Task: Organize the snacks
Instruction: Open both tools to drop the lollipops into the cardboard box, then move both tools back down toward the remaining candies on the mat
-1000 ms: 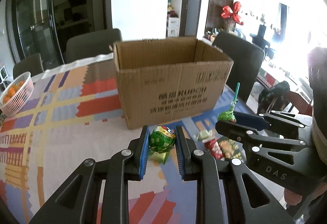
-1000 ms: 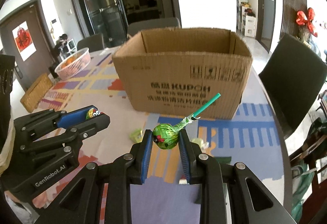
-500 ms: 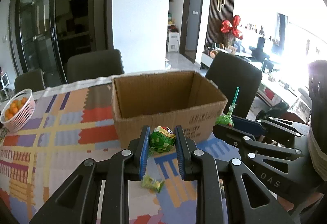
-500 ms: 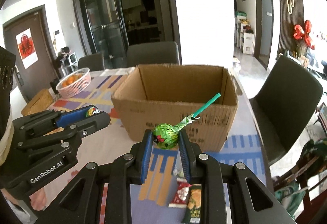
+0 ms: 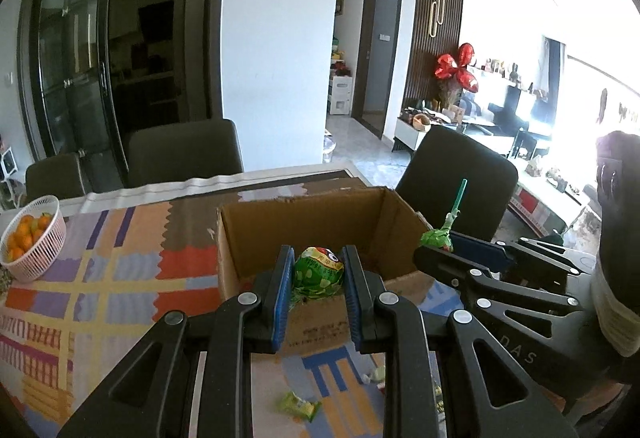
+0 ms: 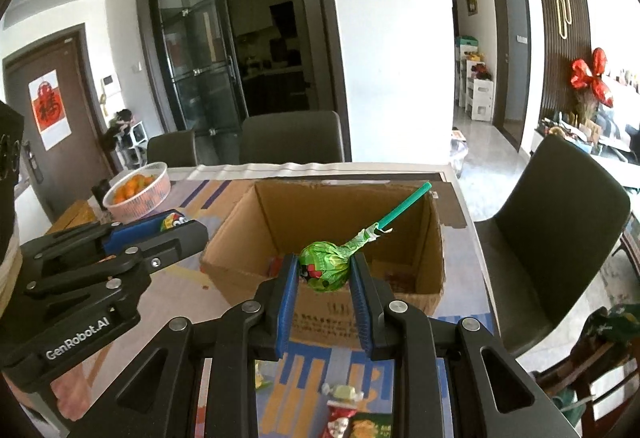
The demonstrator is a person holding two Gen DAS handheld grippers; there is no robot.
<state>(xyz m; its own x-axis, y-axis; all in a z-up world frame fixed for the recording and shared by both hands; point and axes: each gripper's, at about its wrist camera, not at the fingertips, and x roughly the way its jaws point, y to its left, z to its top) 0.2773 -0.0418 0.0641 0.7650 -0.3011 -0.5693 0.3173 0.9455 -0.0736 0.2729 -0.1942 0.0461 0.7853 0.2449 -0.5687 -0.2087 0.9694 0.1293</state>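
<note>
Green wrapped lollipop (image 6: 324,267) clamped in right gripper (image 6: 325,272) over the open cardboard box (image 6: 434,238), second green lollipop (image 5: 319,272) clamped in left gripper (image 5: 318,274) at the box's near wall, loose sweets (image 6: 343,392) on patterned tablecloth (image 5: 100,278) below.

- White pillar wall (image 5: 280,50), centre of room.
- Dark glass sliding doors (image 5: 76,70) left of it, kitchen dim behind.
- Brown door (image 6: 60,118) bearing a red paper sign (image 6: 49,106).
- Dark slatted wall panel (image 5: 434,34) with a gold loop ornament; red foil balloons (image 5: 458,68) in front.
- Grey doorway (image 5: 378,50) beside the panel.
- Pale glossy floor (image 5: 360,154).
- Dark padded chairs (image 5: 184,152) round a table under a patchwork cloth (image 5: 120,258).
- Strong daylight from the right, probably a window, washed out.
</note>
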